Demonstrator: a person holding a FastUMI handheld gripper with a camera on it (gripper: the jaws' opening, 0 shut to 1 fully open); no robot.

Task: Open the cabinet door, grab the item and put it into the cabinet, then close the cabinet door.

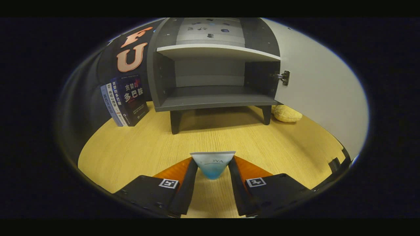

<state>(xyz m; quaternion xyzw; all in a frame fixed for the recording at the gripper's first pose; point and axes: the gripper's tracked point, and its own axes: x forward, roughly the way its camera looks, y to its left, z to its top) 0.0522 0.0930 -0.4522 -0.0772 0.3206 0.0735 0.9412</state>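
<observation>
The gripper (212, 168) was clamped on the tube (212, 164), a pale item with a blue tapered end, held between both fingers with its flat end toward the cabinet (210, 98). It hung over the table (131, 147), well short of the cabinet, whose door (315, 85) stood swung wide to the right on its hinge (284, 77). The lower bay was bare, with a shelf (216, 50) above it. Books (126, 101) leaned near the cabinet's left side, and a yellow toy (287, 113) lay on the table beyond the right leg, just behind the door.

By my judgement the opening and the grab were done; the placing and closing remained.

Several things could go wrong from there. The grip seemed to fall on the tube's tapered part, so it might squirt forward or slip down if the fingers eased or the wrist tipped. The bay sat raised on legs, so a low approach would knock the tube against the front lip of the cabinet's floor. A high one would catch the shelf edge. Released too near the lip, the tube could roll out before the door came round. Swinging wide to the right risked striking the door; drifting left risked toppling the books. On closing, the toy looked clear of the door's path, though how close it lay was hard to tell.
</observation>
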